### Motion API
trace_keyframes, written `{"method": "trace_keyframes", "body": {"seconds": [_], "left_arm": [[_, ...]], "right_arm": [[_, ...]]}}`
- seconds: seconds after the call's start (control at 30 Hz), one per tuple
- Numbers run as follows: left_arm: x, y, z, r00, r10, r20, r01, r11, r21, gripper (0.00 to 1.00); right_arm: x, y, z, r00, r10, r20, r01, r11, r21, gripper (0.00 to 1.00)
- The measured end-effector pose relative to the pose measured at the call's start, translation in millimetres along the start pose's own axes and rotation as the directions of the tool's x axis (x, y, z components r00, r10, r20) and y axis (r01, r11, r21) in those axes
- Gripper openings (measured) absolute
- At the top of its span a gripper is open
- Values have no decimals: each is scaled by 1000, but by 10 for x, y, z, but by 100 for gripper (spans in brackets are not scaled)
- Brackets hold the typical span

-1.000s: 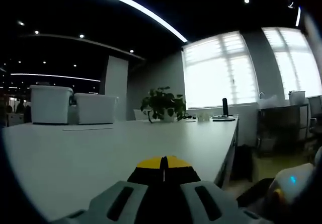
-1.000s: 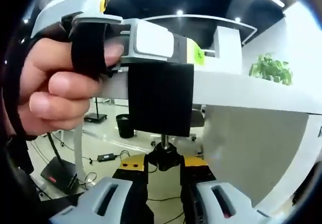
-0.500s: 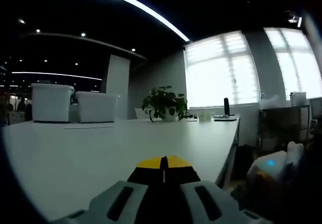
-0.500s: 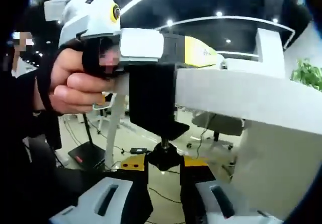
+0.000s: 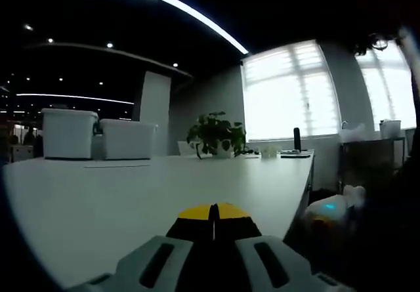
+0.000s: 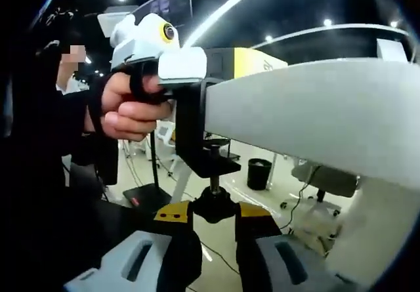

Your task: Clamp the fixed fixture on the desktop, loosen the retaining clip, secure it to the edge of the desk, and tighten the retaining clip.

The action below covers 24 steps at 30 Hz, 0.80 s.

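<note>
fixture clamp (image 6: 197,128), a black c-shaped bracket, straddles the edge of the white desk (image 6: 308,118), its screw knob (image 6: 213,208) hanging below. the right gripper (image 6: 213,220) closes its yellow-tipped jaws on that knob from underneath. the left gripper (image 6: 197,65), held in a person's hand (image 6: 128,108), reaches in level across the desktop with its jaws pressed together over the clamp's top. tightening likely goes best with the knob turned squarely about its screw while the left steadies the bracket flush against the edge.
</note>
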State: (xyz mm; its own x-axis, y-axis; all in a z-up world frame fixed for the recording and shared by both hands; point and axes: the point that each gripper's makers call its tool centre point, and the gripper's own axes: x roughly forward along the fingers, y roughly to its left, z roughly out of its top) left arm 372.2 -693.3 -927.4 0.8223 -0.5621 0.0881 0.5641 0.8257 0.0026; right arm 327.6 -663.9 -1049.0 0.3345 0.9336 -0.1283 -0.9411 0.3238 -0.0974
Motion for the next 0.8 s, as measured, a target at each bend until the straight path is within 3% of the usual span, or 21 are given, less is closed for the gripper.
{"method": "trace_keyframes", "body": {"seconds": [0.1, 0.17, 0.27, 0.33, 0.43, 0.5, 0.6, 0.8], "left_arm": [[1, 6, -2, 1000, 9, 0, -9, 1000, 3, 1], [1, 5, -4, 1000, 9, -2, -9, 1000, -1, 1], [2, -3, -2, 1000, 4, -2, -4, 1000, -1, 1], [2, -10, 0, 1000, -1, -1, 1, 1000, -1, 1], [3, -15, 2, 1000, -7, 0, 7, 1000, 0, 1], [2, -22, 5, 1000, -10, 1, 10, 1000, 2, 1], [-1, -29, 9, 1000, -14, 2, 14, 1000, 2, 1], [-6, -31, 11, 1000, -18, 3, 18, 1000, 3, 1]], "right_arm": [[-60, -30, 66, 996, -85, 20, 86, 996, -32, 26], [-137, -53, 149, 988, -143, 54, 142, 990, 19, 31], [-244, -50, 142, 970, -244, 12, 244, 970, 4, 43], [-267, 12, 157, 951, -310, 7, 310, 950, 43, 47], [-228, 79, 148, 905, -425, -15, 425, 902, 75, 51], [-198, 55, 79, 853, -519, -53, 522, 847, 101, 52], [-176, 59, 63, 778, -625, -58, 627, 769, 127, 52], [-70, 10, 23, 731, -677, -79, 681, 718, 148, 50]]}}
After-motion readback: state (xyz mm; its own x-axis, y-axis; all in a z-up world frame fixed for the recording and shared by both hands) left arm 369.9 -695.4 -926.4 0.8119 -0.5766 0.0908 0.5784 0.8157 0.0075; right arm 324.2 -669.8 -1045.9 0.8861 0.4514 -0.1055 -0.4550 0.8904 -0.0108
